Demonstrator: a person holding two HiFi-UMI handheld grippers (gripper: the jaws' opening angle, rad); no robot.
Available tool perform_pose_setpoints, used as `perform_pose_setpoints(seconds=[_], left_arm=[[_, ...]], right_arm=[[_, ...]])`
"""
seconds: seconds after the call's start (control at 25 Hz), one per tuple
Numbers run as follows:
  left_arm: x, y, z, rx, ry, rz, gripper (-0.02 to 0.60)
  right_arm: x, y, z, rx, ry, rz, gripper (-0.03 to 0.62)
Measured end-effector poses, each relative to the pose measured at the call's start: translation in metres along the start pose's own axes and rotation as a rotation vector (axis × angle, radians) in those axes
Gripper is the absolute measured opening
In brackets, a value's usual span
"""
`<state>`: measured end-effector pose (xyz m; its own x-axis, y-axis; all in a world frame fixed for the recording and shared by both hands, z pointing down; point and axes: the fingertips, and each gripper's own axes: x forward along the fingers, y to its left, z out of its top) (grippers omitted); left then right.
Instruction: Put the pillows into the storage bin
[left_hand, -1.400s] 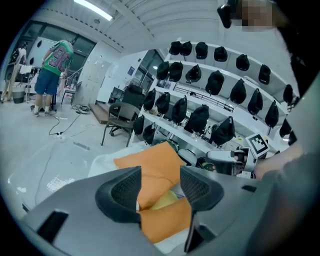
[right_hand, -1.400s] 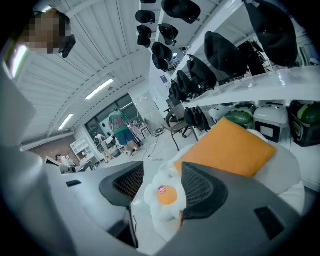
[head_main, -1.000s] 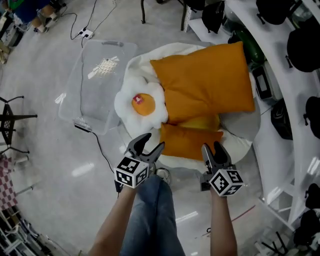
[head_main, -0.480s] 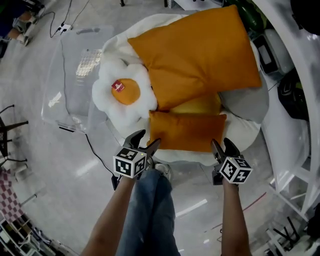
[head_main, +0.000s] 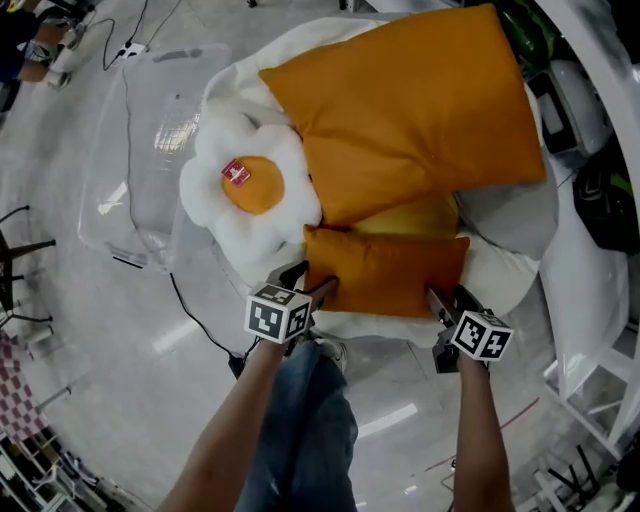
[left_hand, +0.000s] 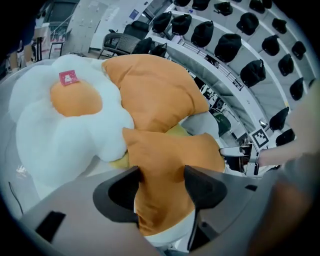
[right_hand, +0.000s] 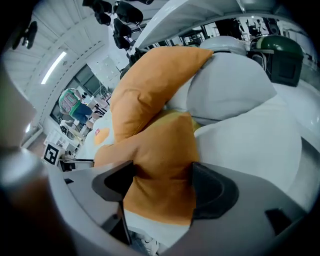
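You are at the pick-up step: the small pillow (head_main: 385, 272) lies along the near edge of the beanbag (head_main: 515, 268), under the big pillow (head_main: 410, 110) and beside the egg pillow (head_main: 250, 190). Your left gripper (head_main: 308, 282) straddles its left end and your right gripper (head_main: 450, 298) its right end. Both sets of jaws have just been opening and stand wide apart, orange fabric between them but not yet pinched.

Next, it seems, you close both on the pillow ends, lift together, and carry left to the bin (head_main: 140, 170).

Only the head view shows that clear bin, on the floor off the beanbag's far left edge. Only the gripper views show the pillow ends sitting between the jaws, which the marker cubes partly hide from above.
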<state>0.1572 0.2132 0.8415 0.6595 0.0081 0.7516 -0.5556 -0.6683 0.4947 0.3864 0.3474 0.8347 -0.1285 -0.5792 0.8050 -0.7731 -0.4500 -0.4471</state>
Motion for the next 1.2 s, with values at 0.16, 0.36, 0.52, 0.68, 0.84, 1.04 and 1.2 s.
perform_pose_setpoints(seconds=[0.16, 0.36, 0.52, 0.68, 0.84, 1.04, 1.2], left_arm=[[0.005, -0.004, 0.004, 0.001, 0.025, 0.003, 0.237], [-0.004, -0.016, 0.003, 0.028, 0.018, 0.024, 0.166], [-0.027, -0.027, 0.013, 0.028, -0.017, 0.026, 0.161], [-0.067, -0.039, 0.032, 0.027, -0.065, 0.048, 0.161], [-0.118, -0.049, 0.057, 0.014, -0.107, 0.085, 0.163], [-0.189, -0.042, 0.082, -0.031, -0.191, 0.171, 0.164], [-0.251, -0.014, 0.088, -0.094, -0.275, 0.248, 0.164]], right_arm=[[0.006, 0.006, 0.002, -0.017, 0.019, -0.018, 0.283], [-0.006, 0.013, -0.001, -0.039, 0.004, -0.043, 0.182], [-0.027, 0.028, 0.01, -0.039, -0.044, -0.037, 0.167], [-0.059, 0.063, 0.027, -0.05, -0.073, -0.008, 0.167], [-0.093, 0.104, 0.052, -0.074, -0.088, 0.011, 0.167], [-0.113, 0.171, 0.083, -0.14, -0.098, 0.065, 0.169], [-0.106, 0.242, 0.104, -0.246, -0.094, 0.149, 0.169]])
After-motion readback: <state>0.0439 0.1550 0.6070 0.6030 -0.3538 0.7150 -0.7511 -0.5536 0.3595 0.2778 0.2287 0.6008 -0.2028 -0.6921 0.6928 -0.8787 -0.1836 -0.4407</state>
